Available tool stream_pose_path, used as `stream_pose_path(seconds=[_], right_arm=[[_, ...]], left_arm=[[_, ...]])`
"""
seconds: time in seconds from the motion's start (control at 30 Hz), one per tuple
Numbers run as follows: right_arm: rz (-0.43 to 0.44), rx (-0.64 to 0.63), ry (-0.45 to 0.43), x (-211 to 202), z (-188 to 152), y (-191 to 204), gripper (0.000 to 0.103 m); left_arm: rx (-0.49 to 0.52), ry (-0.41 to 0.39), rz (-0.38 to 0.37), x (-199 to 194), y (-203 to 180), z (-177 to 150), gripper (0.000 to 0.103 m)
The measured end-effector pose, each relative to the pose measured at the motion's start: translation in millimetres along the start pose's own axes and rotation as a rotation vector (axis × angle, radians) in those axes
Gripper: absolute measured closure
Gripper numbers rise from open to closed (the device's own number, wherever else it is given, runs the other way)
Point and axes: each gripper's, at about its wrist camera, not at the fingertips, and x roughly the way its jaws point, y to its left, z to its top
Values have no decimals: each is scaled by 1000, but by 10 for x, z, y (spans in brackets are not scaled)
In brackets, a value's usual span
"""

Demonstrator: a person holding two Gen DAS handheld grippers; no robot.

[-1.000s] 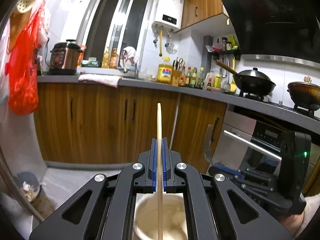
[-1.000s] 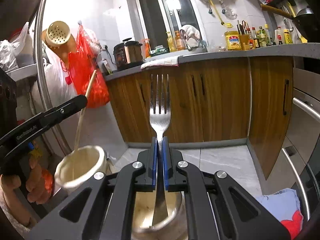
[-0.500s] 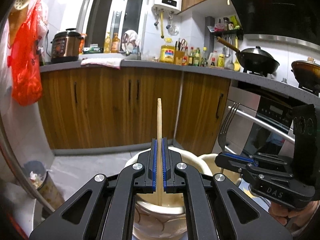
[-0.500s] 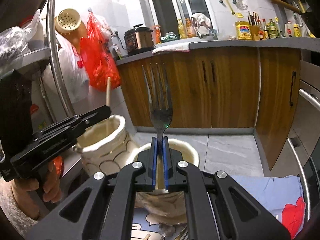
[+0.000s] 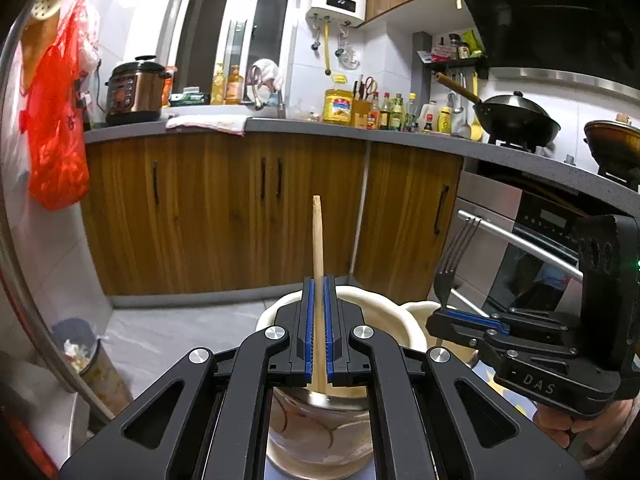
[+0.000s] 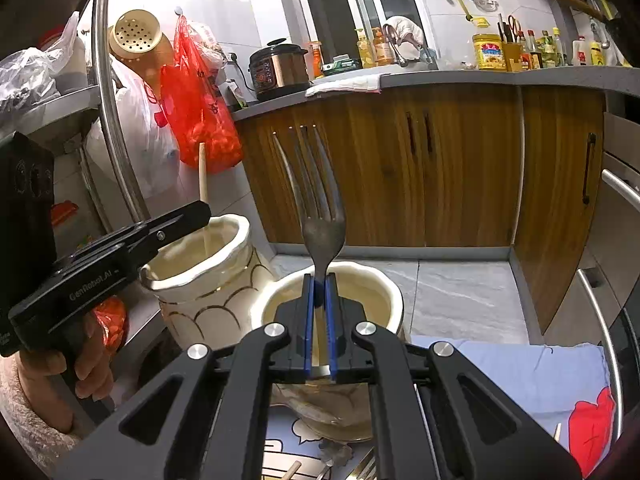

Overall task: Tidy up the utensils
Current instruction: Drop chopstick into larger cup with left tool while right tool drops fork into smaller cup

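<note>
My left gripper (image 5: 319, 284) is shut on a wooden chopstick (image 5: 317, 248) that stands upright, its lower end inside a cream jar with gold lines (image 5: 396, 328). My right gripper (image 6: 320, 280) is shut on a metal fork (image 6: 320, 208), tines up, handle down inside a second cream jar (image 6: 384, 288). In the right wrist view the left gripper (image 6: 192, 216) holds the chopstick (image 6: 203, 176) over the gold-lined jar (image 6: 200, 292) at the left. In the left wrist view the right gripper (image 5: 444, 316) and fork (image 5: 454, 260) are at the right.
Wooden cabinets (image 5: 224, 208) and a grey counter (image 5: 304, 126) lie ahead across the floor. An oven with a bar handle (image 5: 520, 240) is at the right. A light blue cloth (image 6: 520, 372) lies at the right. More utensils (image 6: 352, 472) lie below the jars. A bin (image 5: 86, 356) stands left.
Both grippers have come lower, sinking the chopstick and the fork deeper into their jars. The fork has tilted slightly to the left.
</note>
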Motion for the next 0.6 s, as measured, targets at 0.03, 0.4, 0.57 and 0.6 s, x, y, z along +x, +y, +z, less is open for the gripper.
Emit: stream_pose_path(seconds=[0.03,0.4,0.57,0.6], right_arm=[[-2,4,0,2,-1,-8,97],[-2,27,1,21,17,-40,97],[-2,30,0,24,23,-41,97],[-3,29,0,23,18,-48,97]], left_arm=[[-8,1,3,13,12,0,98],[-5,-7,32,53,-2,-14,98],[-10,-8,34,47,-11,-20,97],[-11,-9,33,47,-10,-21,96]])
